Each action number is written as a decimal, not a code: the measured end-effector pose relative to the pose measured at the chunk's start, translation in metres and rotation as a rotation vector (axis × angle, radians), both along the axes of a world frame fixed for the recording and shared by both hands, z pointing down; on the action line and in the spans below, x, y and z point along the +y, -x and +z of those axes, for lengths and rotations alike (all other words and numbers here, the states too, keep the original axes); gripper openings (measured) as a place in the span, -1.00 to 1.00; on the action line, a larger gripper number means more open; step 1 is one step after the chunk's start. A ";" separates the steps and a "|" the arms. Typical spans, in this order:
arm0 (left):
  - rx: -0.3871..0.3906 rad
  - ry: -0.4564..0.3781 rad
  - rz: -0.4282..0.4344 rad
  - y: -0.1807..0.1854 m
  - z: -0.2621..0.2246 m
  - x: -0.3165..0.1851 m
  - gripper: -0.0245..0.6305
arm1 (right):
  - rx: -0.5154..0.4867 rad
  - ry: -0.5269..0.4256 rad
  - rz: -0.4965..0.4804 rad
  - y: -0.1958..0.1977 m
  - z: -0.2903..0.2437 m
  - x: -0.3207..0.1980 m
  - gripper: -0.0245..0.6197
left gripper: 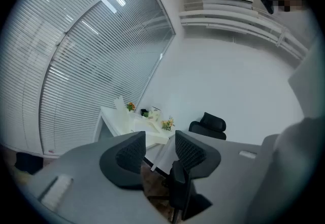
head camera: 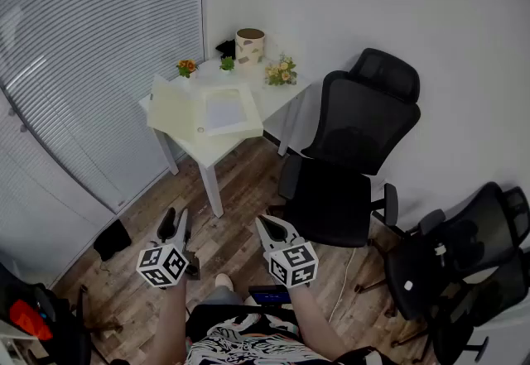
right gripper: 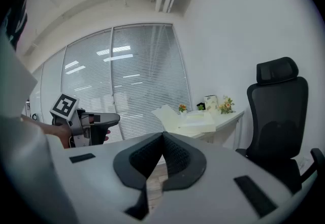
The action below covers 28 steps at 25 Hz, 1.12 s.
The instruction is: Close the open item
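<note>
A cream flat box (head camera: 217, 112) lies open on the small white table (head camera: 281, 97) in the corner, its lid (head camera: 171, 107) folded out to the left. The box also shows far ahead in the left gripper view (left gripper: 147, 127) and the right gripper view (right gripper: 197, 121). Both grippers hang low over the wooden floor, well short of the table. My left gripper (head camera: 175, 224) (left gripper: 160, 142) has its jaws apart with nothing between them. My right gripper (head camera: 270, 228) (right gripper: 163, 137) has its jaws meeting at the tips, empty. The left gripper (right gripper: 94, 122) appears at the left of the right gripper view.
A black office chair (head camera: 352, 152) stands right of the table, another (head camera: 464, 260) at the far right. Small flower pots (head camera: 281, 71) and a round container (head camera: 249, 44) sit at the table's back. Window blinds (head camera: 91, 49) line the left wall. A black object (head camera: 111, 239) lies on the floor.
</note>
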<state>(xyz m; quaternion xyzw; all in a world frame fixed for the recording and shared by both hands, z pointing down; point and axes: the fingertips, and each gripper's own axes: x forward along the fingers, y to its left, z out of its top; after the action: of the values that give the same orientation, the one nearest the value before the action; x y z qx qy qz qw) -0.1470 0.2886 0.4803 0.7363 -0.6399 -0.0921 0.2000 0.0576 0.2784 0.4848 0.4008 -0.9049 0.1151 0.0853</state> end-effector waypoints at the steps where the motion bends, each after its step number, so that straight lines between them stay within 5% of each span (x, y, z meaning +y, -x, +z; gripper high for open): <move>1: 0.006 0.003 0.000 0.002 0.001 0.002 -0.40 | 0.009 0.000 0.002 0.000 0.002 0.002 -0.91; 16: 0.014 0.048 -0.082 0.020 0.011 -0.005 -0.45 | 0.071 -0.005 0.021 -0.014 0.009 -0.010 -0.91; 28: 0.039 0.126 -0.141 0.034 0.044 -0.103 -0.48 | 0.117 0.046 0.056 -0.043 0.038 -0.111 -0.91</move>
<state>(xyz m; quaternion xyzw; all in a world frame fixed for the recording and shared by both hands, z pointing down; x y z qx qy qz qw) -0.1811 0.1857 0.5240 0.6736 -0.6905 -0.0798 0.2514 0.1003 0.1678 0.5226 0.4300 -0.8839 0.1145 0.1438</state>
